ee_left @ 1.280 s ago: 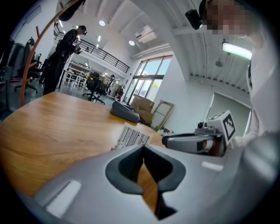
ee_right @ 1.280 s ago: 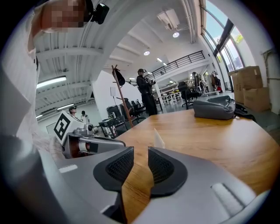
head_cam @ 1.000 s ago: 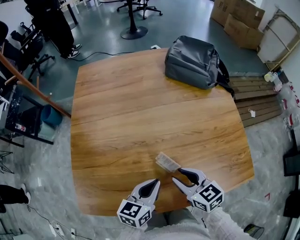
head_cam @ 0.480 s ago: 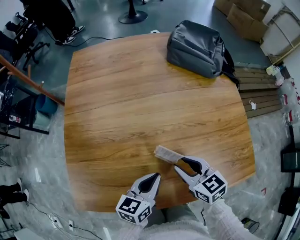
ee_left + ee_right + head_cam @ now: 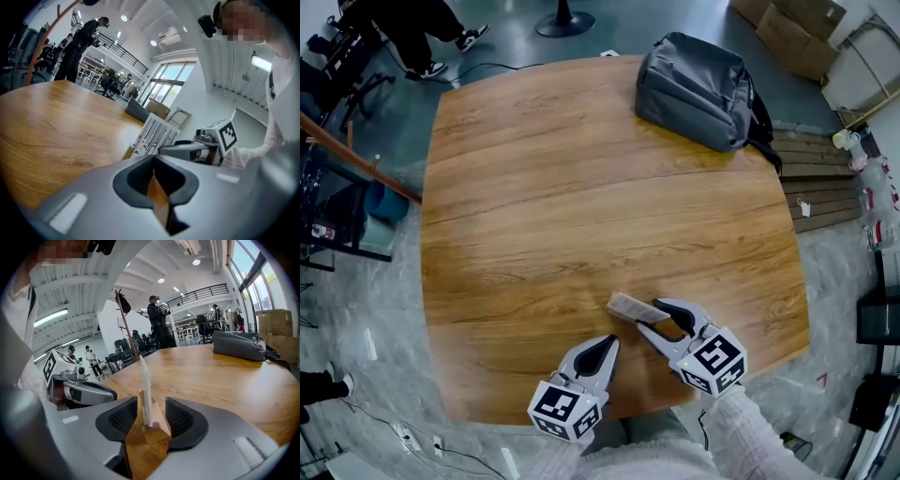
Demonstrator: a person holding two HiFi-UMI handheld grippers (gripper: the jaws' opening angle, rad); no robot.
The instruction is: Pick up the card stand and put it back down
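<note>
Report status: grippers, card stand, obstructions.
Left gripper shut, empty. Right gripper jaws just opened, astride wooden card stand with white card, standing on table. Grey backpack well clear.

A grey backpack [image 5: 698, 89] lies on the wooden table [image 5: 544, 187].

The right gripper [image 5: 646, 313], white with dark-padded fingers, has slid forward. A second ago its tips stopped just short of the small wooden card stand [image 5: 628, 305] with its white card; now they flank it. The fingers have just been opening, and a gap shows on each side of the stand.
</note>
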